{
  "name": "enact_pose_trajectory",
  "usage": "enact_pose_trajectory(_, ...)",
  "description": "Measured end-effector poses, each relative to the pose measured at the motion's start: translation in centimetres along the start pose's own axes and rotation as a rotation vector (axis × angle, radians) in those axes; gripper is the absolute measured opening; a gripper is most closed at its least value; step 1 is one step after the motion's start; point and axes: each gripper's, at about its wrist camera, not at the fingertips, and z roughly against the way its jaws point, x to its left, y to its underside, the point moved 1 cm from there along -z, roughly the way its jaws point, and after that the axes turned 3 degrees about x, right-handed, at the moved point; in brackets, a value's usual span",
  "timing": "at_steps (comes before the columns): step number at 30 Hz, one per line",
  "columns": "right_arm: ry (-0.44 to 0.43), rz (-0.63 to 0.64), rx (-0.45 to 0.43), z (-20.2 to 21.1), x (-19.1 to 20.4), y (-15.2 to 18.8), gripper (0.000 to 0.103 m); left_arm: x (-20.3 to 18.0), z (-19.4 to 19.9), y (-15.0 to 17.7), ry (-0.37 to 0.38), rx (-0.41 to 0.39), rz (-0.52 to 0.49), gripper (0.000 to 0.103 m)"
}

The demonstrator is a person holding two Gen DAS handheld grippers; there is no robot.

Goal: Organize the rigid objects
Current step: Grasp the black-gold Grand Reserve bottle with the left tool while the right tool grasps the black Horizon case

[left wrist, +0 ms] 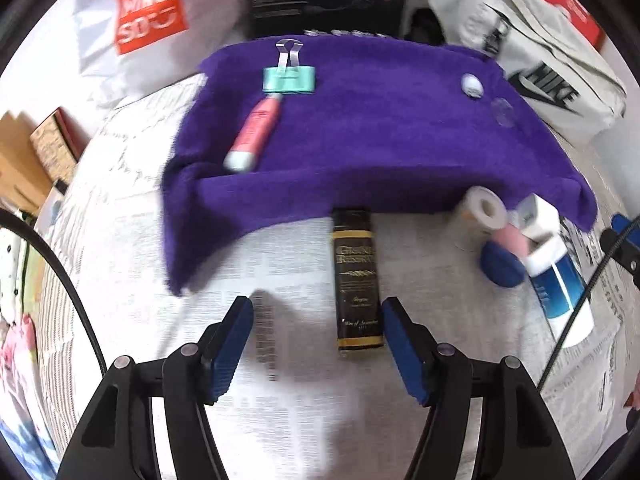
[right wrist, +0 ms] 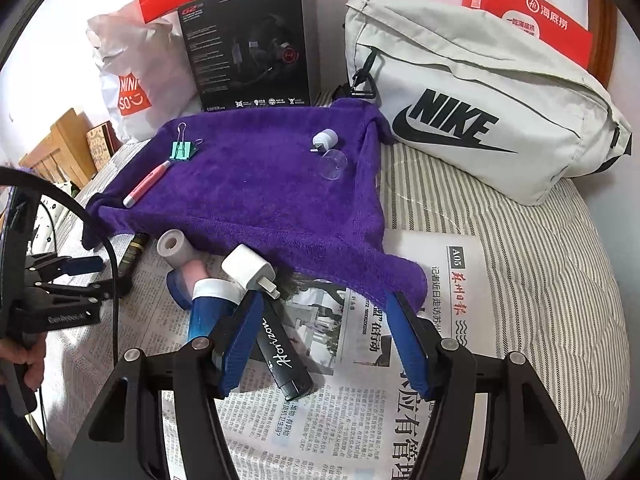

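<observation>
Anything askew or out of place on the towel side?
Yes. The purple towel has its near right corner flopped onto the newspaper, and a dark labelled bottle lies half tucked under its front edge. The rest of the loose items sit jumbled in a pile off the towel.

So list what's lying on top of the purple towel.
On the purple towel: a green binder clip, a pink pen-shaped tube, a small white plug and a clear cap. Whatever the towel covers is hidden.
</observation>
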Motion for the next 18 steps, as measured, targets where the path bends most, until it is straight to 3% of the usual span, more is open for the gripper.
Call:
enact_pose_trajectory(4,0.000,0.009,0.009,-0.4,0.3,0.0,0.064,-0.7,-0.4,-0.6,0.020,-0.044,-0.058,0.061)
enact_pose_trajectory(8,0.007,0.009,0.018,-0.6,0.1,0.2,0.064,-2.1,-0.2,-0.6,0.074,-0.082,-0.140,0.022)
enact_pose_trajectory(13,0.017,0.001,0.024,-0.5,-0.4,0.5,0.064,-1.7,-0.1,-0.4,0.103,-0.094,-0.151,0.023)
enact_pose_trajectory(18,-0.003,0.003,0.026,-0.3,-0.8,0.9,0.064,-2.1,-0.1,-0.6,0.083,-0.109,-0.160,0.023)
